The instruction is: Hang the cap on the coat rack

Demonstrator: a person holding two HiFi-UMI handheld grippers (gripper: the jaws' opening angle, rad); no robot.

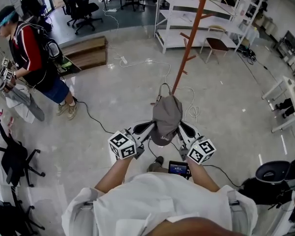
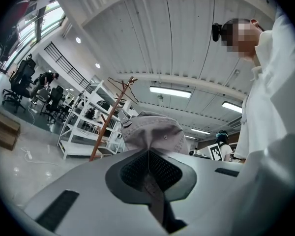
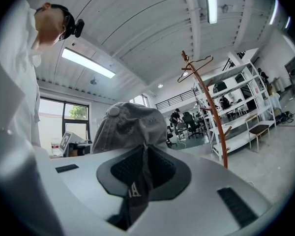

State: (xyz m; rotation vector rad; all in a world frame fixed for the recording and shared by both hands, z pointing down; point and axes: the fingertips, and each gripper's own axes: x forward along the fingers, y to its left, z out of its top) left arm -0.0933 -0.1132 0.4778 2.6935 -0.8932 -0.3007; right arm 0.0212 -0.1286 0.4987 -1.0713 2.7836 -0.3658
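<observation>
A grey cap (image 1: 166,116) hangs in the air in front of me, held from both sides. My left gripper (image 1: 148,130) is shut on the cap's (image 2: 152,132) left edge, with dark fabric pinched between its jaws. My right gripper (image 1: 181,130) is shut on the cap's (image 3: 130,127) right edge, where a lettered strip of fabric sits in the jaws. The orange-brown coat rack (image 1: 189,38) stands just beyond the cap, with short pegs along its pole. The coat rack (image 2: 110,119) appears far left of the cap in the left gripper view and as a coat rack (image 3: 209,107) with a wire hanger on top in the right gripper view.
White shelving (image 1: 206,14) stands behind the rack with a brown chair (image 1: 216,43) beside it. A person (image 1: 34,58) with grippers stands at the far left. Cables (image 1: 137,63) trail over the floor. Office chairs (image 1: 81,6) are at the back, a dark bin (image 1: 275,173) at right.
</observation>
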